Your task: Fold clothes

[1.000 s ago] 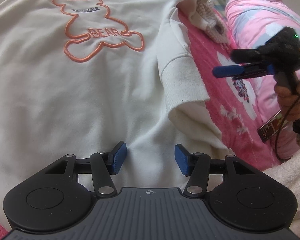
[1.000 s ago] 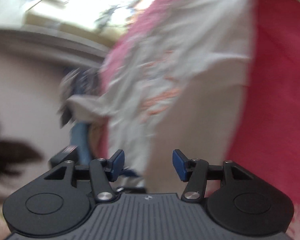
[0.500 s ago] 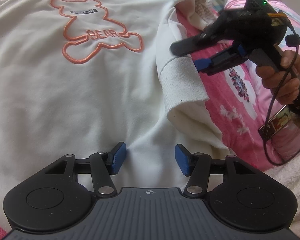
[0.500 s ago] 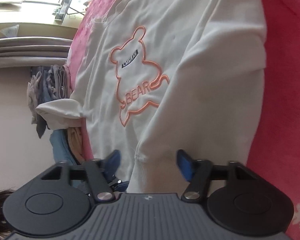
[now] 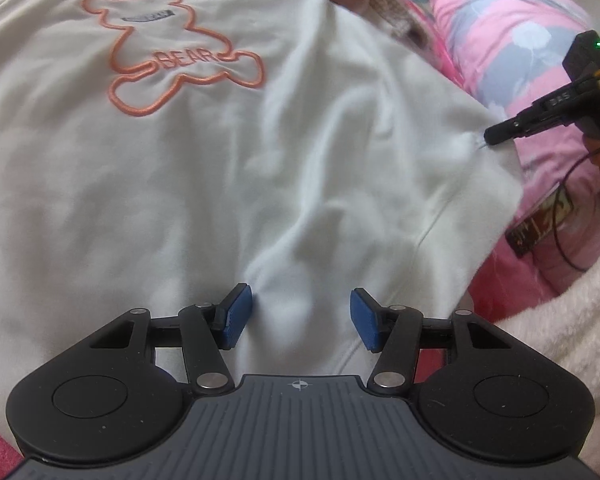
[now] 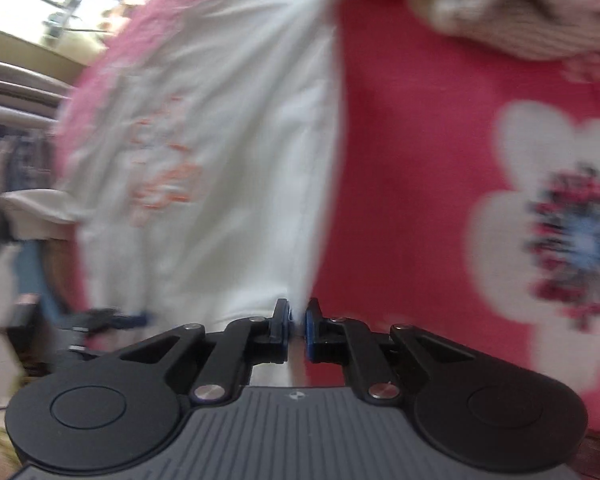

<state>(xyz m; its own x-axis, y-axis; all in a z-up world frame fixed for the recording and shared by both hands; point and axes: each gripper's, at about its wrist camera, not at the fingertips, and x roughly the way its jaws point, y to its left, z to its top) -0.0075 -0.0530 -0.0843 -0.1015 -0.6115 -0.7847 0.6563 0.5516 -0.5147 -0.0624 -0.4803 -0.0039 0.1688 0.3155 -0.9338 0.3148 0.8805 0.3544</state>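
— Across the bed, what lies around your two grippers?

— Spread over the pink floral bedsheet (image 6: 411, 160) is the cream sweatshirt (image 5: 180, 184), front up, with its orange bear outline (image 5: 180, 52) and the word BEAR stitched on it. My left gripper (image 5: 298, 316) hangs over the lower part of the sweatshirt, jaws parted, a raised wrinkle of cloth lying between the blue pads (image 5: 236, 316) but not pinched by them. Beyond the sweatshirt on the right sits a rolled pink and grey quilt (image 5: 507, 28), and a fluffy white blanket (image 5: 559, 312) crowds the lower right corner.

— And the right one?

— My right gripper (image 6: 297, 328) is closing, and its pads already clamp the edge of the sweatshirt's sleeve (image 6: 268, 200); the white cloth runs up and away from the jaws, stretched over the sheet. In the left wrist view that gripper (image 5: 499, 134) pokes in from the right, its dark tip touching the sleeve's edge, with a cable (image 5: 559, 216) trailing from it.

— Anything one camera sees that the other misses?

— Only the right wrist view shows the big white flower print (image 6: 559, 220) on the sheet, a knitted beige garment (image 6: 519, 12) at the top, and a blurred heap of clothes (image 6: 24, 168) off the bed's far side. The bear lettering reads clearly only from the left; from the right it is a smear of orange.
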